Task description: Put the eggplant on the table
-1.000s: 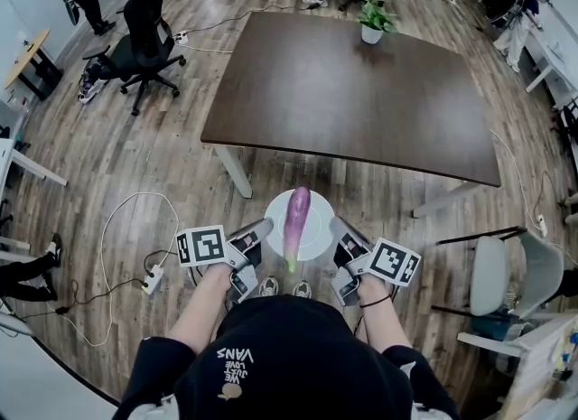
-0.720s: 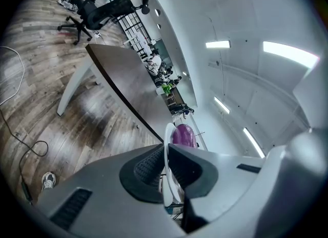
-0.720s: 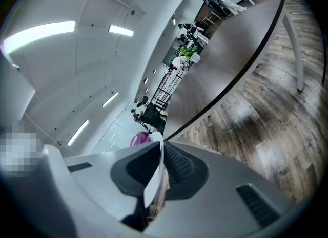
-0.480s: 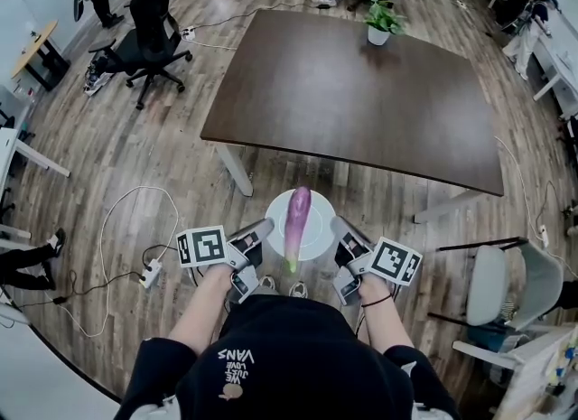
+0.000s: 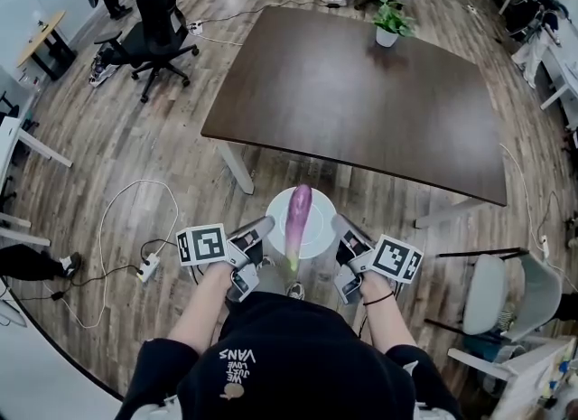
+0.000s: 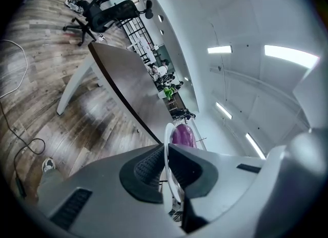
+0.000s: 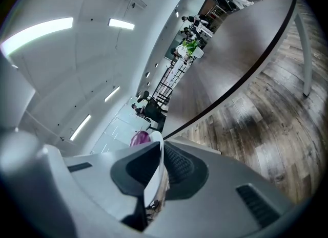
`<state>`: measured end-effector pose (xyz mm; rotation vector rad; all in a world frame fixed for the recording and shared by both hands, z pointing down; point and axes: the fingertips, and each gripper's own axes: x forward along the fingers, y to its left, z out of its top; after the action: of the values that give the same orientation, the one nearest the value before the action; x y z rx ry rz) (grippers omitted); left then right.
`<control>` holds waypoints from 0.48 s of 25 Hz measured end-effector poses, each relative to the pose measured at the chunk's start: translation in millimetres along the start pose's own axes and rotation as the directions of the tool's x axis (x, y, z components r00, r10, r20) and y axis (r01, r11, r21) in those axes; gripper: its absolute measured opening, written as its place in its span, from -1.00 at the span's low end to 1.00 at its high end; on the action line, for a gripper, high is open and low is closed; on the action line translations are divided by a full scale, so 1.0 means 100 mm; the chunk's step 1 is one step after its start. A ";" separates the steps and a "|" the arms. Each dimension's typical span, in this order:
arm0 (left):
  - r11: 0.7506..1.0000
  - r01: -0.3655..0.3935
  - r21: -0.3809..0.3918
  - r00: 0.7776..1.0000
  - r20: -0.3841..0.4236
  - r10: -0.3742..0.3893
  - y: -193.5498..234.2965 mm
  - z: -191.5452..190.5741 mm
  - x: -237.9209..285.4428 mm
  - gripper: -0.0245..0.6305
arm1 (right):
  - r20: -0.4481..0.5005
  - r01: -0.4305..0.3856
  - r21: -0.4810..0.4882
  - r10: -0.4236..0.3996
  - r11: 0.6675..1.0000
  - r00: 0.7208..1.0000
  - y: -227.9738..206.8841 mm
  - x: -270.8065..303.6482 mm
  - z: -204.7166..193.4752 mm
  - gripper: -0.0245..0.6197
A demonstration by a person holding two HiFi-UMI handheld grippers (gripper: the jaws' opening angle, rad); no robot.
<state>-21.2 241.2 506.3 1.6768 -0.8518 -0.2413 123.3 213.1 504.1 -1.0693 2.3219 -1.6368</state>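
A long purple eggplant (image 5: 297, 219) with a green stem lies on a white plate (image 5: 277, 209) carried in the air in front of the person. My left gripper (image 5: 265, 226) is shut on the plate's left rim, and my right gripper (image 5: 335, 222) is shut on its right rim. In the left gripper view the plate rim (image 6: 166, 145) stands edge-on between the pads, with the eggplant (image 6: 181, 135) just beyond. The right gripper view shows the rim (image 7: 155, 174) clamped the same way and a bit of the eggplant (image 7: 139, 138). The dark brown table (image 5: 352, 93) lies ahead, its near edge a step away.
A potted plant (image 5: 388, 23) stands at the table's far edge. A black office chair (image 5: 153, 34) is at the far left, a grey chair (image 5: 506, 287) at the right. A white cable and power strip (image 5: 144, 269) lie on the wood floor to the left.
The plate with the eggplant stays level between both grippers. The table and floor have slid slightly in view as the person edges forward; the grips have not changed.
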 end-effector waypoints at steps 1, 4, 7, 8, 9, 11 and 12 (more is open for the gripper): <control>1.000 0.000 0.001 1.000 0.000 0.000 0.01 0.04 0.01 -0.85 | -0.002 0.010 -0.004 -0.010 1.000 1.000 -0.01 0.03 0.01 -0.83; 1.000 0.001 0.005 1.000 -0.006 -0.001 0.05 0.15 0.05 -0.85 | -0.001 0.050 -0.007 -0.050 0.999 0.999 -0.08 0.11 0.06 -0.83; 1.000 0.003 0.010 1.000 -0.017 -0.003 0.06 0.29 0.12 -0.85 | 0.016 0.043 -0.001 -0.043 0.999 0.999 -0.06 0.21 0.15 -0.83; 1.000 0.004 0.011 1.000 -0.021 -0.004 0.07 0.35 0.14 -0.85 | 0.020 0.039 0.001 -0.039 0.999 0.999 -0.05 0.26 0.18 -0.83; 1.000 0.005 0.012 1.000 -0.026 -0.005 0.07 0.41 0.16 -0.85 | 0.024 0.045 0.001 -0.045 0.999 0.999 -0.05 0.30 0.21 -0.83; 1.000 0.009 0.015 0.999 -0.034 -0.008 0.09 0.54 0.19 -0.85 | 0.032 0.056 0.007 -0.056 0.998 0.998 -0.04 0.40 0.28 -0.83; 1.000 0.011 0.017 0.999 -0.039 -0.010 0.10 0.61 0.21 -0.85 | 0.039 0.048 0.012 -0.049 0.999 0.998 -0.01 0.46 0.31 -0.83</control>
<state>-45.4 180.2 502.8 1.6974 -0.8183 -0.2087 103.9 161.1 505.8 -1.1536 2.2773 -1.6280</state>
